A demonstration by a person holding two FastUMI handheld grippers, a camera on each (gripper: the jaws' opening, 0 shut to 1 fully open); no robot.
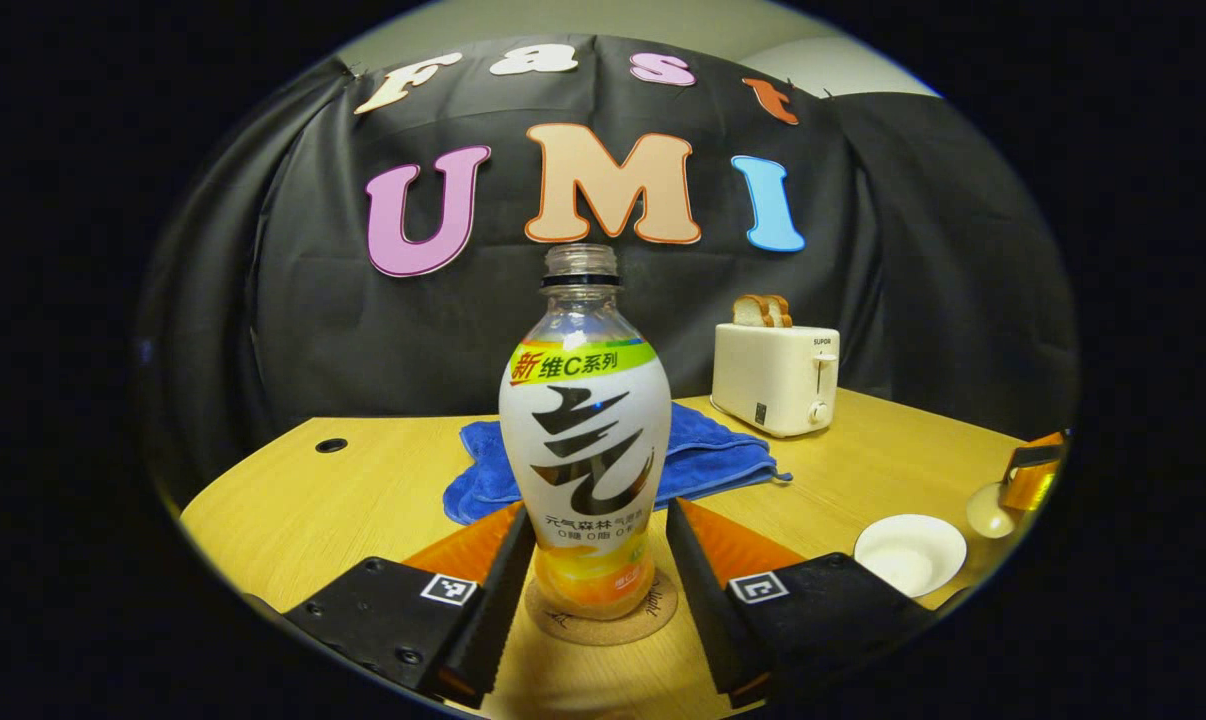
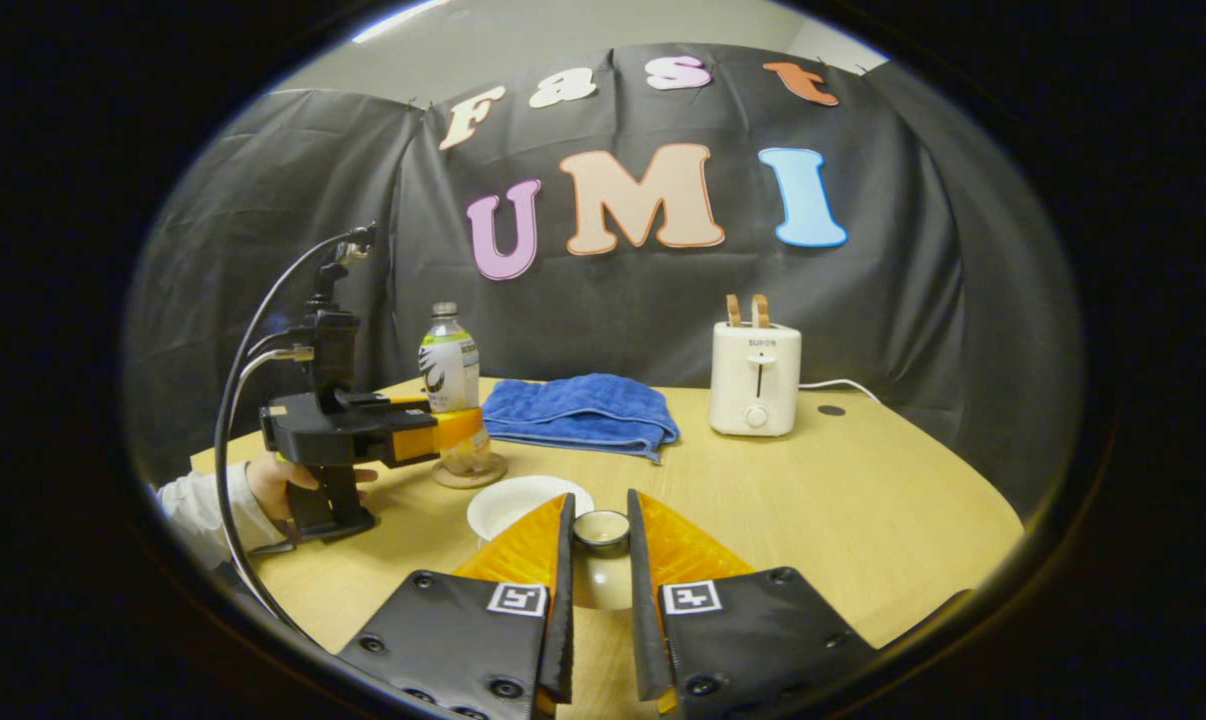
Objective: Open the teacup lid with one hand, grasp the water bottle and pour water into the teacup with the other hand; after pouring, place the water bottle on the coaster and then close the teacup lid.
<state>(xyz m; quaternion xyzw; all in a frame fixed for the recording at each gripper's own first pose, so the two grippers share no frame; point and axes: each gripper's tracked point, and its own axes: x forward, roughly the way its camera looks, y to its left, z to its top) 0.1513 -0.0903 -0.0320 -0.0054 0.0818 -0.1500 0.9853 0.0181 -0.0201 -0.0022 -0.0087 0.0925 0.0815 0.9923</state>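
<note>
The uncapped water bottle (image 1: 585,440) stands upright on the round cork coaster (image 1: 603,622). My left gripper (image 1: 600,520) flanks its lower half. The left finger touches the bottle and a thin gap shows at the right finger, so it is open. In the right gripper view that same gripper (image 2: 458,428), held by a hand (image 2: 273,485), sits around the bottle (image 2: 450,375). The white teacup (image 1: 910,553) (image 2: 518,503) sits open on the table. My right gripper (image 2: 599,535) is shut on the pale teacup lid (image 2: 601,528), held just beside the cup; the lid (image 1: 990,510) hangs at the far right of the left gripper view.
A folded blue towel (image 2: 578,410) lies behind the bottle and cup. A white toaster (image 2: 755,378) with two bread slices stands at the back right, its cord trailing right. The wooden table (image 2: 863,480) has a round cable hole (image 2: 831,410) near the toaster.
</note>
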